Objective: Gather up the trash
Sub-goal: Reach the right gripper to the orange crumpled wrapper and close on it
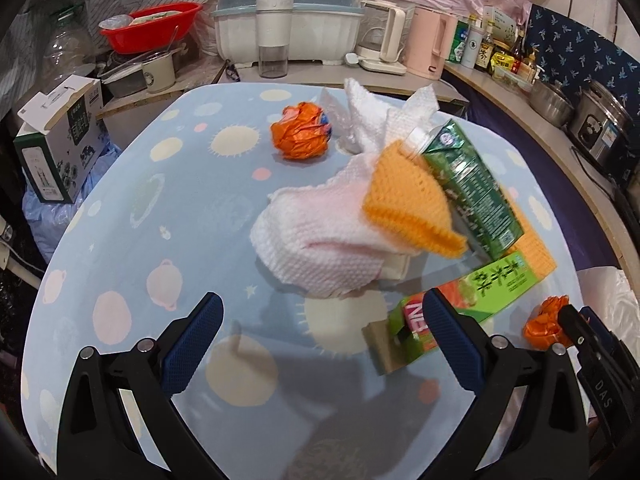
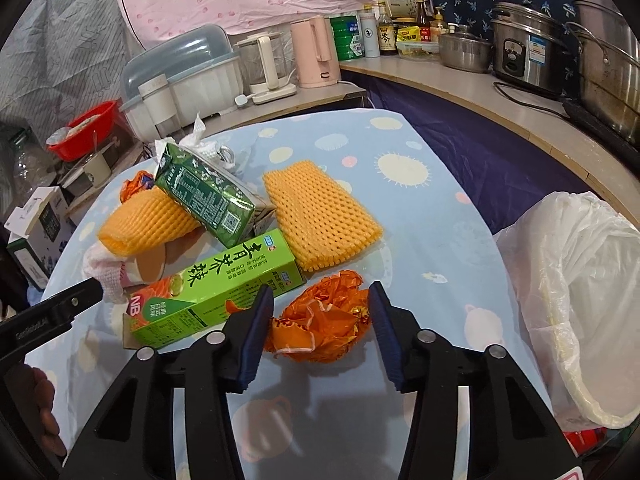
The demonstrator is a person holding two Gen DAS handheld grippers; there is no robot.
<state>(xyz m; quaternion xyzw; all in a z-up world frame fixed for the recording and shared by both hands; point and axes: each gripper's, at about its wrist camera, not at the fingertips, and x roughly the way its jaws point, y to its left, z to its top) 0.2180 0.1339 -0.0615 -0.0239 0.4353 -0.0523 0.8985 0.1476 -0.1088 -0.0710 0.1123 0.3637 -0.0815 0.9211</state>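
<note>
In the right wrist view a crumpled orange wrapper (image 2: 324,320) lies on the blue spotted tablecloth (image 2: 432,216) between the pads of my right gripper (image 2: 320,332), which touch it on both sides. The left wrist view shows that gripper (image 1: 576,328) at the far right with the wrapper (image 1: 542,322). My left gripper (image 1: 324,320) hangs open over bare cloth, its right finger (image 1: 448,332) in front of a light green box (image 1: 464,292). Beyond it lie a white foam net (image 1: 316,240), an orange foam net (image 1: 404,204), a dark green carton (image 1: 468,184), tissue (image 1: 384,116) and a second orange wrapper (image 1: 300,132).
A bin lined with a white bag (image 2: 580,280) stands off the table's right edge. A flat orange foam net (image 2: 320,220) lies mid-table. Behind are a dish rack (image 1: 288,20), kettles (image 1: 432,44), bottles and pots (image 2: 528,52). A cardboard box (image 1: 60,140) sits to the left.
</note>
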